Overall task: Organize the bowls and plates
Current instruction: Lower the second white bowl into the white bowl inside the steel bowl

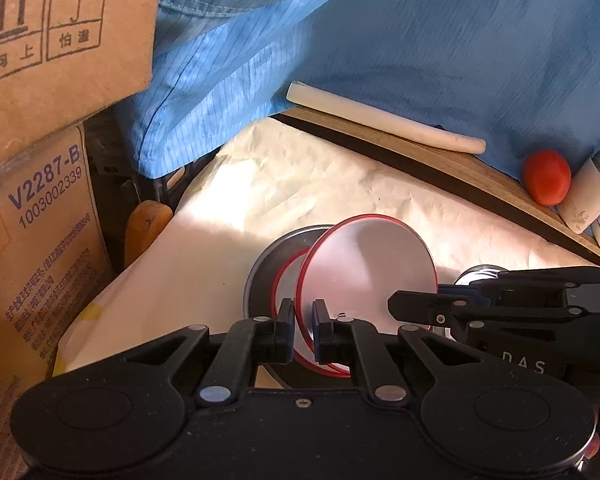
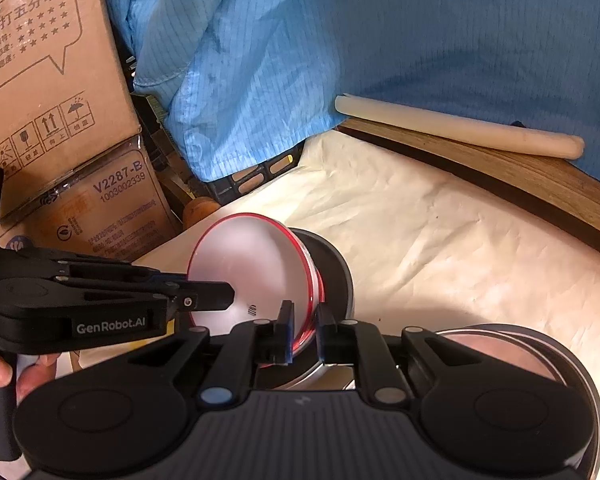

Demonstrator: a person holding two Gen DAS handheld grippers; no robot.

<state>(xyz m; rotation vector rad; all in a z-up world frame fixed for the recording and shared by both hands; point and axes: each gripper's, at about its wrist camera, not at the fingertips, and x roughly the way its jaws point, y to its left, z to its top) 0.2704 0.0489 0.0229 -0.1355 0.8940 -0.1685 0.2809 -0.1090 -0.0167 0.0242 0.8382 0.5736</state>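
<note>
Both grippers pinch the rim of one red-edged plate [image 1: 366,268], tilted on edge above a dark bowl [image 1: 264,280] on the counter [image 1: 340,184]: the left gripper [image 1: 303,322] on its near rim, the right gripper [image 2: 305,326] likewise. The stacking step seems underway; next, lowering the plate flat before the jaws part.

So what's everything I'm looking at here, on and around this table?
tilted plate: one, silvery with red rim, above the dark bowl
dark bowl: one, grey, on the cream cloth
second bowl: one, dark, near right
cardboard boxes: two, brown, stacked left
blue fabric: one, behind
white rod: one, on wooden edge
red fruit: one, beside white can
left gripper, right gripper: black, both shut on the plate's rim
</note>
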